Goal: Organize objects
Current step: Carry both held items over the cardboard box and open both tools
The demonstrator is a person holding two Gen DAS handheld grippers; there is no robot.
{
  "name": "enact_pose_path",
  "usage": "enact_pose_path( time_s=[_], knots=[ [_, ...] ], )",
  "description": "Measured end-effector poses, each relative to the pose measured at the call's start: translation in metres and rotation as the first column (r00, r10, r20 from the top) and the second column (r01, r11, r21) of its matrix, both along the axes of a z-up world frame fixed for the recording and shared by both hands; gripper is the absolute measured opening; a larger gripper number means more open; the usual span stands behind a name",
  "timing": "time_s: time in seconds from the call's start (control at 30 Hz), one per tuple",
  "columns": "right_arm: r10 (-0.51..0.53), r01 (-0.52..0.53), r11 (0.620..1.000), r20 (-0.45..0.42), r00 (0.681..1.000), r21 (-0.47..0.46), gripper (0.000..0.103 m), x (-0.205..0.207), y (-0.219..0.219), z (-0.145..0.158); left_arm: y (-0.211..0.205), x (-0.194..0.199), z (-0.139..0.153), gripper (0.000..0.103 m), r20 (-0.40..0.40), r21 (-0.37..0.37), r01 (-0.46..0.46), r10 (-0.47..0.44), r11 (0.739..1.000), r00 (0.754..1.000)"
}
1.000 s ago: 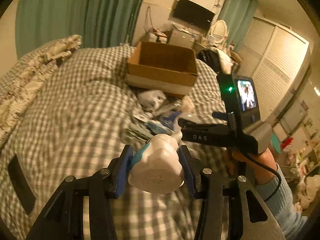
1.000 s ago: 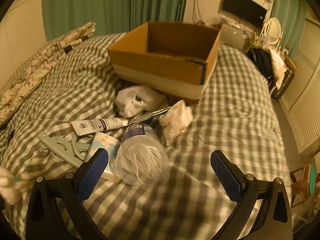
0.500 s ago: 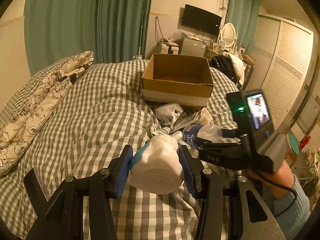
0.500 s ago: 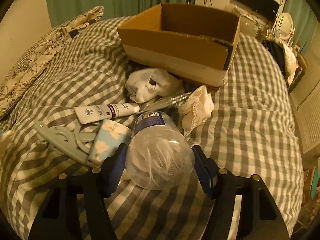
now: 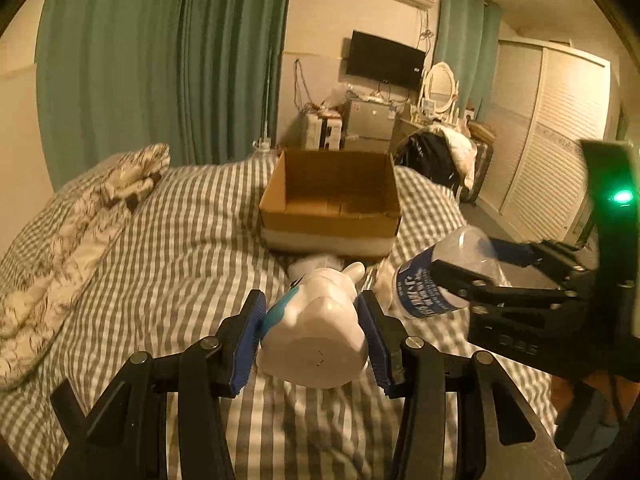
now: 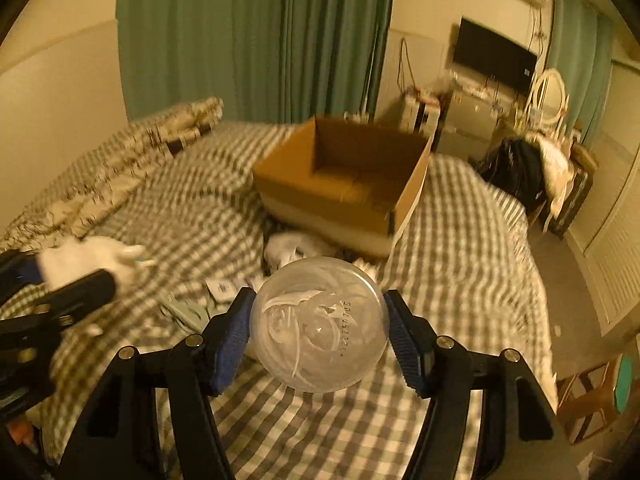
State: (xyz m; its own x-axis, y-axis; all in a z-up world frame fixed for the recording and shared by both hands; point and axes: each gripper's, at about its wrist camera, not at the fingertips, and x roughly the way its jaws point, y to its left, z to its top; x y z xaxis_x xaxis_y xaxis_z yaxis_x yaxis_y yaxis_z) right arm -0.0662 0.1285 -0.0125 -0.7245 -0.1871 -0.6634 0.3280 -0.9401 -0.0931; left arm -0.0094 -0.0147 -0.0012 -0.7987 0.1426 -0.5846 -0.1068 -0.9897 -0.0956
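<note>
My left gripper is shut on a white figurine with a blue patch, held above the checked bed. My right gripper is shut on a clear plastic jar of cotton swabs, also lifted off the bed; the jar shows in the left wrist view to the right of the figurine. An open cardboard box sits on the bed ahead of both grippers, and it shows in the right wrist view. The figurine appears at the left of the right wrist view.
Small items lie on the checked bedspread below the box: a white cloth, a small packet and a pale hanger. A patterned pillow lies at the left. A wardrobe stands at the right.
My right gripper closed on the swab jar and lifted it off the bed. My left gripper rose with the figurine and now faces the box more squarely.
</note>
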Motion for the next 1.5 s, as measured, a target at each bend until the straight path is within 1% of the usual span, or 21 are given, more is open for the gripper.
enact_pose_path(
  time_s=[0.13,0.23,0.33,0.4,0.53,0.67,0.77,0.9,1.03,1.13,1.2,1.23,1.27,1.3,1.33,1.4,1.5],
  knots=[
    [0.016,-0.016,1.000,-0.076,0.997,0.001,0.064,0.003,-0.001,0.034,0.001,-0.022,0.020,0.049,-0.040,0.004,0.003,-0.003,1.000,0.999],
    [0.030,-0.031,0.999,-0.119,0.992,-0.006,0.064,-0.007,-0.002,0.056,0.000,-0.042,0.035,0.049,-0.067,-0.002,0.000,0.000,1.000,0.998],
    [0.033,-0.033,0.999,-0.167,0.985,0.005,0.064,-0.025,-0.004,0.078,-0.002,-0.067,0.046,0.049,-0.081,0.014,0.007,-0.005,1.000,0.997],
    [0.037,-0.038,0.999,-0.189,0.981,-0.002,0.064,-0.041,-0.006,0.091,-0.003,-0.087,0.051,0.049,-0.090,0.012,-0.001,0.002,1.000,0.996],
    [0.012,-0.019,0.999,-0.220,0.975,-0.027,0.064,-0.078,-0.006,0.102,-0.001,-0.127,0.052,0.049,-0.109,0.014,0.005,-0.003,1.000,0.994],
    [-0.003,-0.009,0.998,-0.208,0.978,-0.055,0.064,-0.121,-0.006,0.095,0.005,-0.170,0.040,0.049,-0.111,-0.008,0.028,-0.029,1.000,0.993],
    [-0.014,0.002,0.998,-0.186,0.982,-0.064,0.064,-0.153,-0.005,0.083,0.009,-0.205,0.020,0.049,-0.079,0.003,0.048,-0.048,0.999,0.996],
    [-0.028,0.017,0.997,-0.145,0.989,-0.074,0.064,-0.193,-0.002,0.059,0.018,-0.244,-0.010,0.049,-0.042,-0.024,0.058,-0.059,0.998,0.997],
    [-0.028,0.020,0.997,-0.105,0.994,-0.081,0.064,-0.224,0.000,0.032,0.017,-0.270,-0.038,0.049,0.005,-0.027,0.064,-0.064,0.998,0.998],
    [-0.030,0.022,0.995,-0.088,0.996,-0.100,0.064,-0.239,0.003,0.015,0.017,-0.279,-0.055,0.049,0.019,-0.022,0.082,-0.082,0.996,0.996],
    [-0.039,0.028,0.991,-0.089,0.995,-0.130,0.065,-0.244,0.006,0.008,0.016,-0.280,-0.060,0.052,0.018,-0.006,0.084,-0.084,0.996,0.996],
    [-0.044,0.031,0.989,-0.087,0.995,-0.147,0.065,-0.246,0.008,0.007,0.014,-0.280,-0.062,0.062,0.017,0.006,0.084,-0.084,0.996,0.996],
    [-0.049,0.034,0.984,-0.081,0.996,-0.173,0.069,-0.247,0.013,0.006,0.013,-0.279,-0.062,0.080,0.016,0.010,0.078,-0.078,0.997,0.997],
    [-0.054,0.038,0.981,-0.082,0.995,-0.188,0.083,-0.246,0.015,0.007,0.011,-0.275,-0.059,0.089,0.005,0.013,0.058,-0.058,0.998,0.998],
    [-0.063,0.044,0.979,-0.090,0.994,-0.199,0.090,-0.244,0.019,0.010,0.010,-0.271,-0.056,0.097,-0.008,0.016,0.043,-0.043,0.999,0.999],
    [-0.074,0.049,0.977,-0.117,0.990,-0.205,0.090,-0.235,0.024,0.021,0.007,-0.264,-0.045,0.097,-0.024,0.026,0.029,-0.028,0.999,0.999],
    [-0.072,0.040,0.979,-0.153,0.986,-0.201,0.090,-0.216,0.030,0.043,0.001,-0.248,-0.029,0.097,-0.014,0.029,-0.001,0.002,1.000,1.000]
  ],
)
